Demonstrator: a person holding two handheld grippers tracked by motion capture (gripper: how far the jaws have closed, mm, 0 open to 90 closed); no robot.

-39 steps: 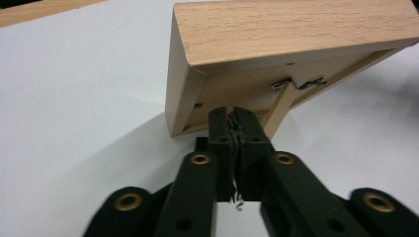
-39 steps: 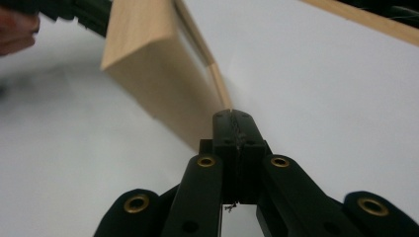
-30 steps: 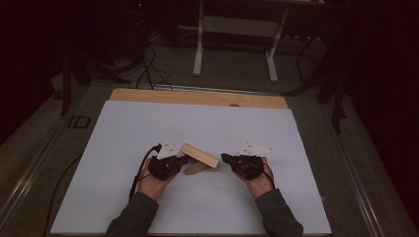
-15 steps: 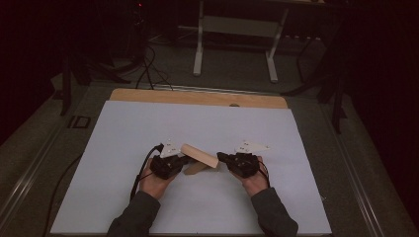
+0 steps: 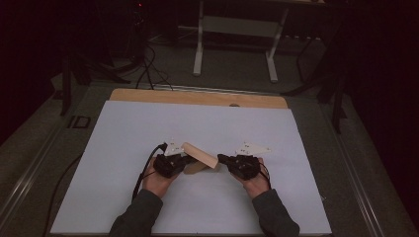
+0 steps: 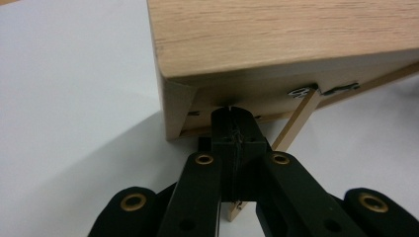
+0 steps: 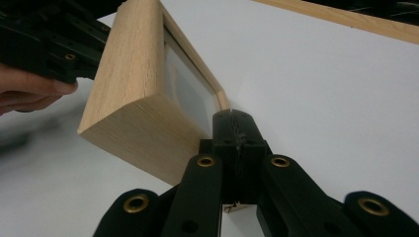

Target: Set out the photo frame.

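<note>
The wooden picture frame sat tilted near the middle of the white tabletop, one edge raised, between both hands. The left claw was clenched against the frame's back, by a thin wooden stand strut. The right claw was clenched too, its tip at the frame's lower corner; whether it pinched the frame could not be told.

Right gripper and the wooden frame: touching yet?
Touching. In the right gripper view the right gripper, jaws pressed together, meets the lower edge of the wooden frame with no gap; the high view agrees.
</note>
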